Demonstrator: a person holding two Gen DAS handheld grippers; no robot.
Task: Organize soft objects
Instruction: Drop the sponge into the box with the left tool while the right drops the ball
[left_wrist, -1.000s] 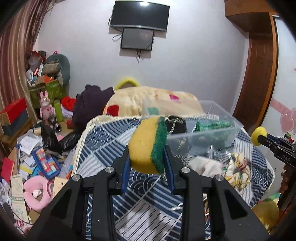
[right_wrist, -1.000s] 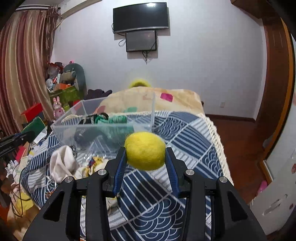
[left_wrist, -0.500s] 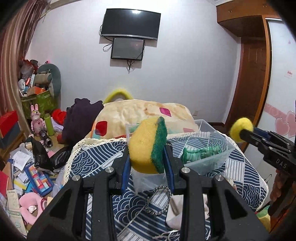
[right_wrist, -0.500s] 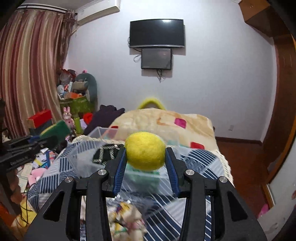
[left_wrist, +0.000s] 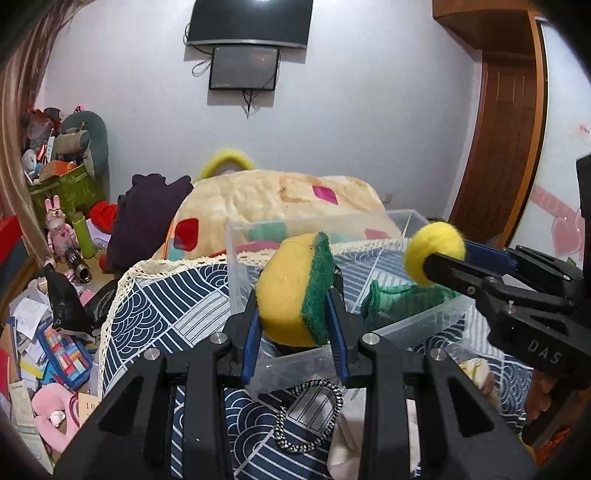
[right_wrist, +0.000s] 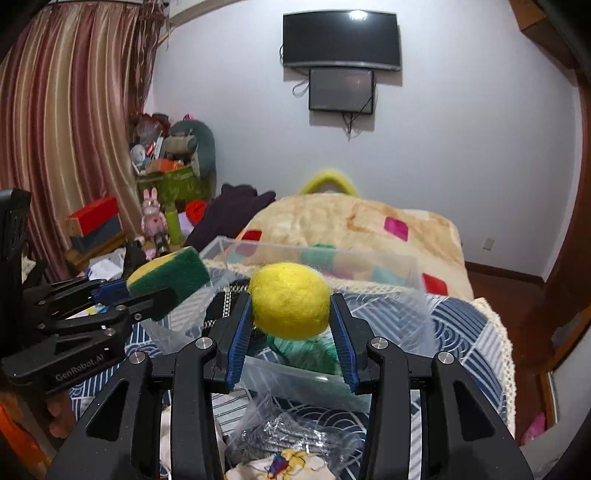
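My left gripper (left_wrist: 293, 314) is shut on a yellow sponge with a green scouring side (left_wrist: 291, 288), held over the near wall of a clear plastic bin (left_wrist: 417, 325). My right gripper (right_wrist: 291, 325) is shut on a fuzzy yellow ball (right_wrist: 290, 301), also above the bin (right_wrist: 317, 384). A green cloth (left_wrist: 402, 301) and a dark item lie inside the bin. Each gripper shows in the other's view: the right one with the ball (left_wrist: 434, 258), the left one with the sponge (right_wrist: 170, 273).
The bin stands on a blue-and-white patterned cloth (left_wrist: 155, 314). A black-and-white braided loop (left_wrist: 308, 417) and white fabric lie in front of it. A beige blanket (left_wrist: 277, 199) lies behind. Toys, boxes and papers (left_wrist: 40, 332) crowd the floor at the left.
Both grippers have moved toward the bin with their objects still held. The bin has come from the side to straight ahead in both views, and the grippers are now close together.
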